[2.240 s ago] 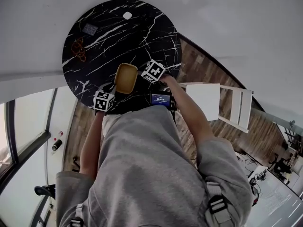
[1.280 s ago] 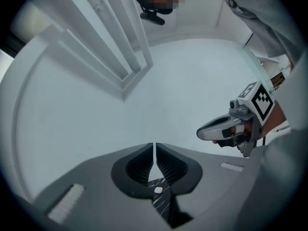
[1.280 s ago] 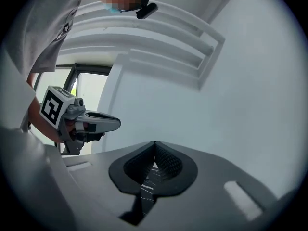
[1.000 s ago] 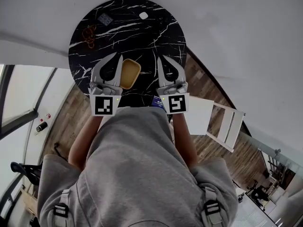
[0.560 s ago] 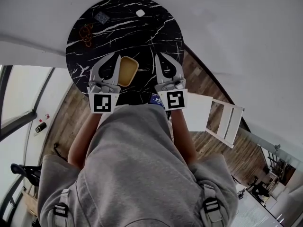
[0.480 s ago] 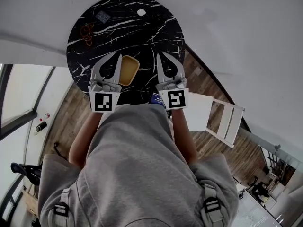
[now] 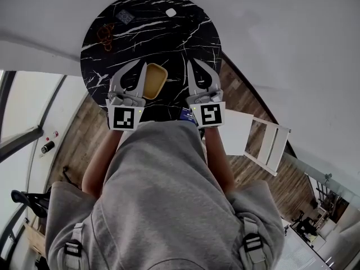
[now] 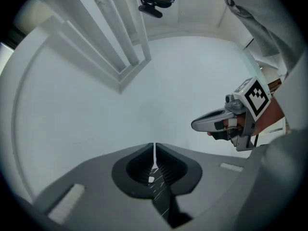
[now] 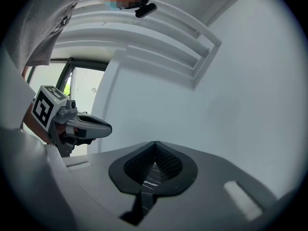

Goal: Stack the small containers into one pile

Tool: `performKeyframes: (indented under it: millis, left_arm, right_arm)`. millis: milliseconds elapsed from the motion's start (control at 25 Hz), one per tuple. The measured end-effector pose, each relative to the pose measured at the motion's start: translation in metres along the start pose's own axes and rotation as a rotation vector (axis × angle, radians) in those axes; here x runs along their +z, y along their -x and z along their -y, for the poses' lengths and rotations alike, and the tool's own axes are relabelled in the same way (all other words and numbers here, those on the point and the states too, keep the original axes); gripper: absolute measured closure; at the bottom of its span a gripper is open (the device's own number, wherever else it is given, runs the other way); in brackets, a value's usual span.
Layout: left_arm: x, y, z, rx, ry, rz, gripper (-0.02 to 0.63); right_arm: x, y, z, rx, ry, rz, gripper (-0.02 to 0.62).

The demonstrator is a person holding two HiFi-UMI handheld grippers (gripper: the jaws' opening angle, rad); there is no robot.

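Your torso (image 7: 163,196) hides the near rim of the black marble table (image 7: 169,38), your right gripper (image 7: 190,63) covers most of a blue thing (image 7: 185,115), and the reddish tangle (image 7: 104,34), dark square (image 7: 125,17) and white bit (image 7: 171,12) at its far rim are too small to name.

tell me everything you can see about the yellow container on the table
The yellow container is a shallow rounded-rectangular tub, mustard, plastic-looking, open side up. It sits flat on the black marbled table, toward the person's side, between the left gripper and right gripper; neither holds it. Whether others nest inside is unclear.
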State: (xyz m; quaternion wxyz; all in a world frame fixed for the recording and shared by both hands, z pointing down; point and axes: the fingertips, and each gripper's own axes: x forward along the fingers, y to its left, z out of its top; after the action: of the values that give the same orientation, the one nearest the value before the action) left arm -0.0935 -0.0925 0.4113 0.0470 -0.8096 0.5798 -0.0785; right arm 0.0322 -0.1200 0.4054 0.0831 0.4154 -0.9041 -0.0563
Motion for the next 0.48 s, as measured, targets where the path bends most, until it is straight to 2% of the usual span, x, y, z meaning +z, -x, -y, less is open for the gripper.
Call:
performKeyframes:
  millis: [480]
  left_arm:
    - [-0.0099,-0.0002,0.0089,-0.049,0.028,-0.028,0.592]
  right_arm:
    - [-0.0061,-0.0008,-0.0014,0.007,-0.023,-0.022,0.583]
